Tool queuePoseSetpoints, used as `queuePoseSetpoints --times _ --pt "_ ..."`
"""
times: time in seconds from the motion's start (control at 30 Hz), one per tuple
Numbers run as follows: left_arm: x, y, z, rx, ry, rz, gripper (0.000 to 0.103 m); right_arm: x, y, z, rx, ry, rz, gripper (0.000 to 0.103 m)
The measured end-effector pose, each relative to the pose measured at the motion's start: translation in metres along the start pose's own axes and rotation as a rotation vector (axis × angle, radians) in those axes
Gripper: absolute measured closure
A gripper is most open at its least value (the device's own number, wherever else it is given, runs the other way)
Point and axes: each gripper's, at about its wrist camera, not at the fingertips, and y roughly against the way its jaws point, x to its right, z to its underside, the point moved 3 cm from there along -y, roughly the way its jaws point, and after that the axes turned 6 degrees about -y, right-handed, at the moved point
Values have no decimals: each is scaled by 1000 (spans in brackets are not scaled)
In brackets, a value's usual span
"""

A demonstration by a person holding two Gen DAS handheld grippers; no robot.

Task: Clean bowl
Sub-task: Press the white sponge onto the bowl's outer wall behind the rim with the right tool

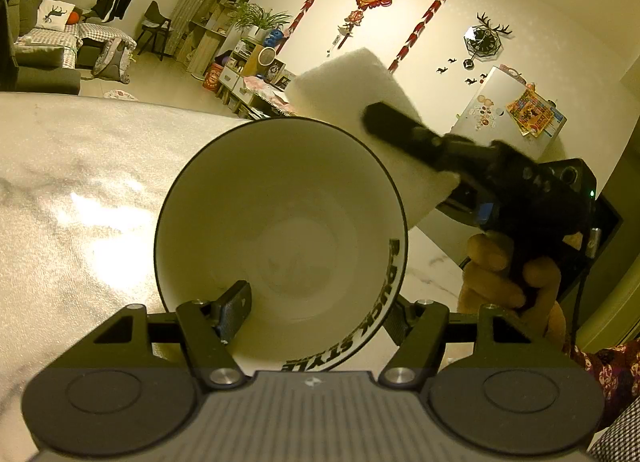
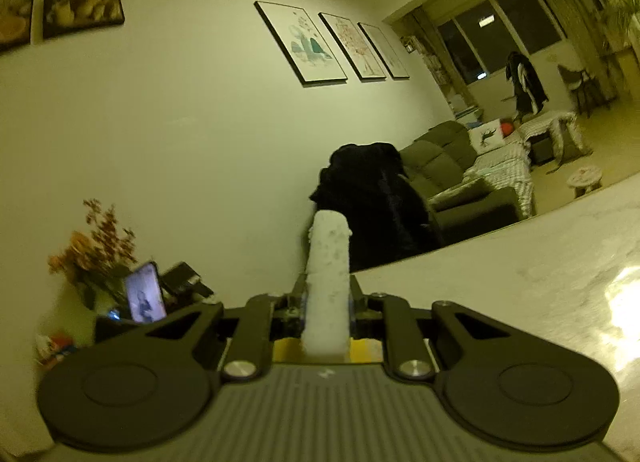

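Note:
A white bowl point(image 1: 280, 214) with a dark rim and black lettering on its outside is held tilted above the marble table, its opening toward the camera. My left gripper point(image 1: 316, 314) is shut on the bowl's near wall, one finger point(image 1: 234, 312) inside and one outside. My right gripper point(image 1: 404, 130) is shut on a white sponge point(image 1: 352, 90) and holds it just above and behind the bowl's right rim. In the right wrist view the sponge point(image 2: 328, 282) stands edge-on between the shut fingers of the right gripper point(image 2: 327, 298). The bowl is not in that view.
The marble table point(image 1: 72, 190) spreads left of the bowl, and its edge point(image 2: 500, 238) runs across the right wrist view. A phone point(image 2: 145, 298) and dried flowers point(image 2: 96, 250) stand at the left. A chair with a black coat point(image 2: 372, 198) is behind the table.

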Motion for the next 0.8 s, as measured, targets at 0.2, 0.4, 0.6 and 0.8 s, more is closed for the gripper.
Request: queuePoseSetpoints --times 0.2,0.4,0.6,0.8 --pt "0 0 0 0 0 0 34 13 -10 6 -57 -25 82 85" --pt "2 -1 1 1 2 2 34 13 -11 8 -53 -49 51 84" --pt "3 -1 0 0 0 5 33 7 -4 2 -4 -48 -29 84" --pt "3 -1 0 -1 -2 4 33 2 -1 -1 10 -75 -122 84"
